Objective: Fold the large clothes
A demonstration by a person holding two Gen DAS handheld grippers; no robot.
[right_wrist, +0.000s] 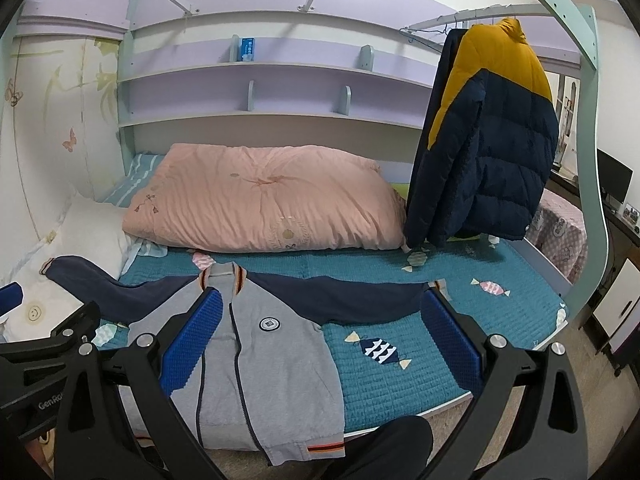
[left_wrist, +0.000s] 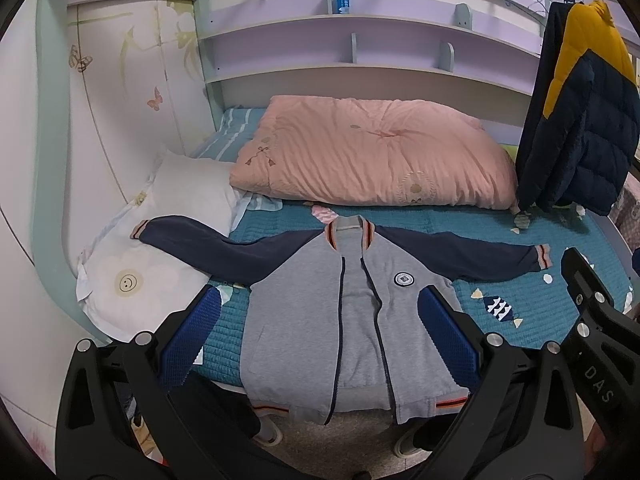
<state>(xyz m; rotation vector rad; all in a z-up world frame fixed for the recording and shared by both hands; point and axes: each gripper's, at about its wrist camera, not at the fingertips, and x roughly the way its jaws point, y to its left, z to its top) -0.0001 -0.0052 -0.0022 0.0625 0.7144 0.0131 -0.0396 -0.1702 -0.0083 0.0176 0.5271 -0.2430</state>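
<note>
A grey zip jacket (left_wrist: pixel 352 320) with navy sleeves lies spread flat, front up, on the teal bedspread (left_wrist: pixel 540 304), its hem hanging over the bed's near edge. Its left sleeve rests on a white pillow (left_wrist: pixel 136 280). My left gripper (left_wrist: pixel 320 332) hovers open above the jacket's body, blue pads wide apart, holding nothing. In the right wrist view the same jacket (right_wrist: pixel 280 352) lies lower left, and my right gripper (right_wrist: pixel 320 340) is open over its right side and the bedspread (right_wrist: pixel 500 304). The right gripper's body shows in the left wrist view at the right edge.
A folded pink quilt (left_wrist: pixel 372 152) lies at the back of the bed. A navy and yellow puffer jacket (right_wrist: pixel 488 140) hangs at the right over the bed's end. Wall shelves (left_wrist: pixel 328 44) run behind. A person's dark-clothed knee (right_wrist: pixel 392 440) is near the bed edge.
</note>
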